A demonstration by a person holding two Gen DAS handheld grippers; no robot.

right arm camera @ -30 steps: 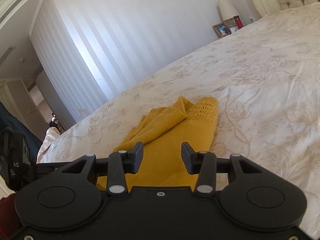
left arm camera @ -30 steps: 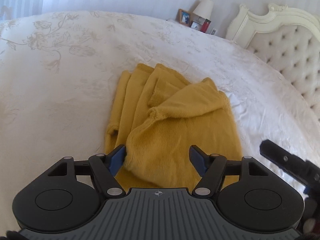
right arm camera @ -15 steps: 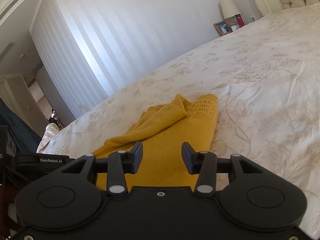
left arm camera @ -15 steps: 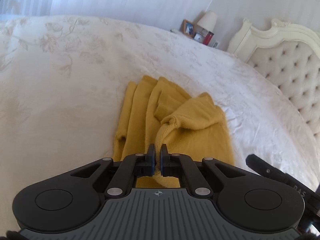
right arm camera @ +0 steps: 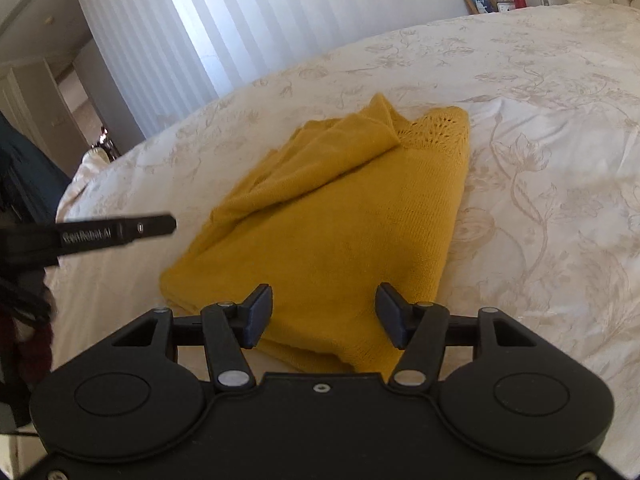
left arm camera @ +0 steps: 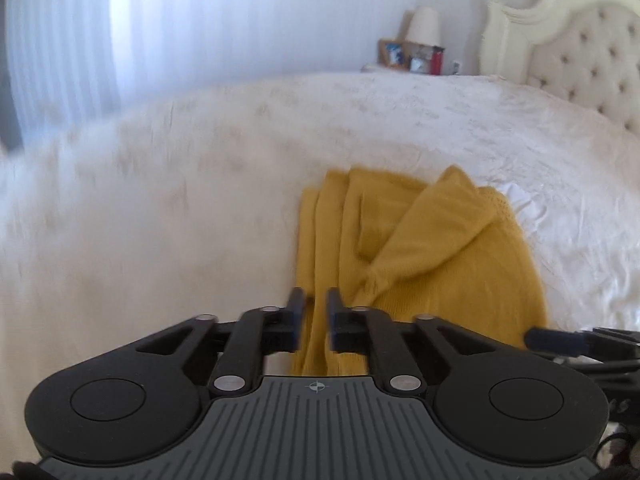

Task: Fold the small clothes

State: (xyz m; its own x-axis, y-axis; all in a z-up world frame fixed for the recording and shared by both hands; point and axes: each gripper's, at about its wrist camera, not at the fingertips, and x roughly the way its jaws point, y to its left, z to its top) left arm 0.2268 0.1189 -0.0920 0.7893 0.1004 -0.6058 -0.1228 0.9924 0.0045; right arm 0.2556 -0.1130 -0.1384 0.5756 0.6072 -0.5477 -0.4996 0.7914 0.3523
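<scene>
I see the bed (right arm camera: 540,80) under its cream floral cover, with the yellow knit garment (right arm camera: 340,220) lying loosely folded at its middle. My right gripper (right arm camera: 324,314) hovers over the near hem, jaws wide apart. My left gripper (left arm camera: 312,318) has its jaws narrowly parted around a garment fold.

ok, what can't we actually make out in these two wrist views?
1. Left wrist view: motion blur. It is unclear whether the left gripper, jaws nearly closed, pinches the yellow sweater or just frames it.
2. Right wrist view: the sweater's near hem is hidden behind the open right gripper.
3. Right wrist view: the left gripper is cut off by the left edge.
4. Nightstand items: too small and blurred.
</scene>
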